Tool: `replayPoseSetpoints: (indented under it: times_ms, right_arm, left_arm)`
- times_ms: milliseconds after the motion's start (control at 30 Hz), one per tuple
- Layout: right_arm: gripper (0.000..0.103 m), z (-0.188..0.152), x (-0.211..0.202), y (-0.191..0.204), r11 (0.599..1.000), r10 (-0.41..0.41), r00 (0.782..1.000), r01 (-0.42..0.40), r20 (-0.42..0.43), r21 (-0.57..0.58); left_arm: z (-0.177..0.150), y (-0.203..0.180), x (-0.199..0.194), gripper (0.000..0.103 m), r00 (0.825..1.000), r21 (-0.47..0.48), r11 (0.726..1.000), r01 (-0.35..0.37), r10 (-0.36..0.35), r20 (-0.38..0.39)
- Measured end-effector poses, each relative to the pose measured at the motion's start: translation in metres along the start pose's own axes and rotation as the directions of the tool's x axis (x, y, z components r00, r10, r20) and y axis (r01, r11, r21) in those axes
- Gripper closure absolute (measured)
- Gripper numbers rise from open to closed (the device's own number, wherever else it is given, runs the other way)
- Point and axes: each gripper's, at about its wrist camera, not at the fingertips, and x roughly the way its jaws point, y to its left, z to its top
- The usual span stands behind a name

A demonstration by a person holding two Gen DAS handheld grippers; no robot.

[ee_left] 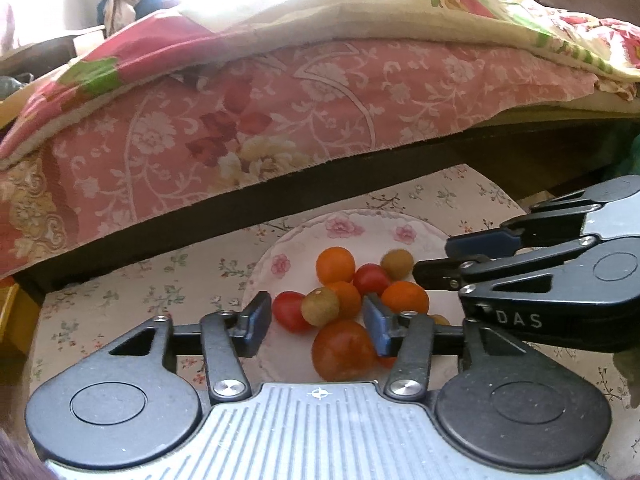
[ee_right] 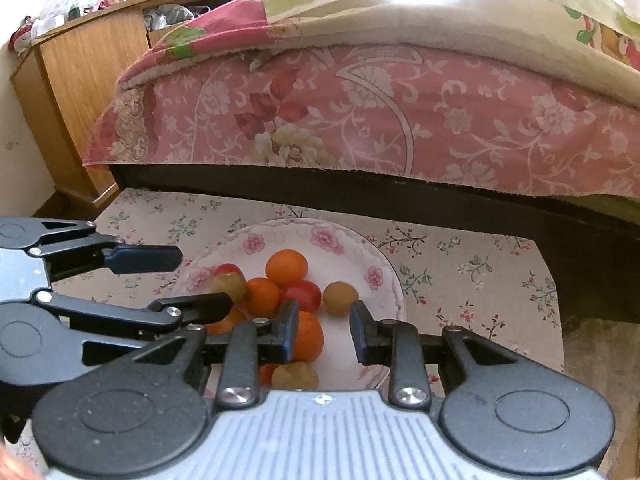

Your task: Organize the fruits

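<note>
At the far left of the right wrist view stands a wooden cabinet, and next to it the bed with a pink flowered cover that hangs down over a dark frame.

In front of the bed is a low table with a flowered cloth. On it lies a round plate with pink flowers on the rim. The plate holds all the fruits in one loose pile near its middle: orange round ones, red ones and brownish-green ones. All are round, so they show no long axis and point no way.

The left gripper hangs low over the pile with its fingers apart. Between them are a red fruit, a brownish-green fruit and a larger orange-red fruit; I cannot tell if a pad touches any.

The right gripper comes in from the right, its fingers also apart and holding nothing, with an orange fruit just beside its left finger. On its body, in the left wrist view, the letters "DAS" can be read.
</note>
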Motion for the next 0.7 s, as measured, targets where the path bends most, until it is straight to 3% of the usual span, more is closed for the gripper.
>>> replayPoseSetpoints:
  times_ms: [233, 400, 567, 700]
  right_arm:
    - [0.073, -0.006, -0.023, 0.004, 1.0, -0.012, 1.0, 0.012, 0.016, 0.011]
    - [0.068, -0.015, -0.044, 0.009, 1.0, -0.018, 0.999, 0.018, 0.028, 0.023]
    - [0.067, -0.028, -0.07, 0.015, 0.999, -0.024, 0.999, 0.023, 0.044, 0.028]
    - [0.066, -0.041, -0.092, 0.021, 0.999, -0.026, 0.998, 0.024, 0.055, 0.041]
  left_arm:
    - [-0.006, -0.001, -0.02, 0.019, 0.999, -0.039, 0.998, -0.046, 0.047, 0.016]
    - [-0.014, -0.007, -0.037, 0.017, 0.998, -0.047, 0.997, -0.064, 0.065, 0.022]
    - [-0.025, -0.012, -0.059, 0.002, 0.994, -0.044, 0.994, -0.095, 0.097, 0.044]
    - [-0.034, -0.018, -0.079, 0.0, 0.99, -0.04, 0.992, -0.118, 0.12, 0.077]
